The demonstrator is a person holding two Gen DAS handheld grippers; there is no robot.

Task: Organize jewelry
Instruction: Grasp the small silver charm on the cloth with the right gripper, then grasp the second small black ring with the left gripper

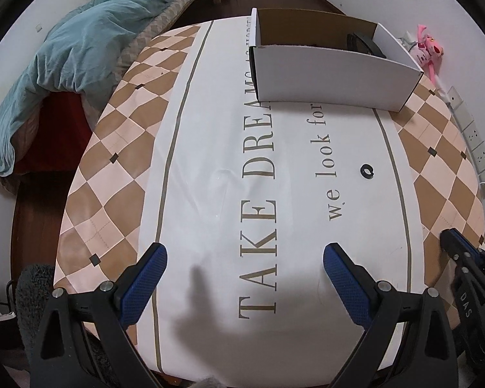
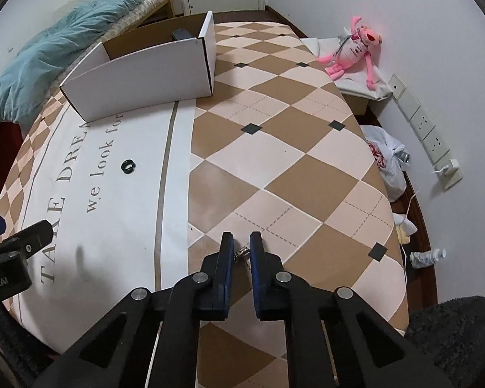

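Observation:
A white cardboard box (image 1: 333,77) with a brown inside stands at the far end of the table; it also shows in the right wrist view (image 2: 139,80). A small black ring (image 1: 367,172) lies on the white cloth near the words "we look for", and shows in the right wrist view (image 2: 128,165) too. My left gripper (image 1: 244,255) is open and empty over the cloth. My right gripper (image 2: 241,242) is nearly shut around a small silver jewelry piece (image 2: 241,253) that lies on the checked cloth. A dark object (image 2: 181,35) sits inside the box.
The table (image 2: 307,174) wears a checked brown-and-cream cloth with a white centre panel. A bed with a teal blanket (image 1: 80,42) is at left. A pink plush toy (image 2: 355,48), a wall socket strip (image 2: 426,132) and a plastic bag (image 2: 388,158) are at right.

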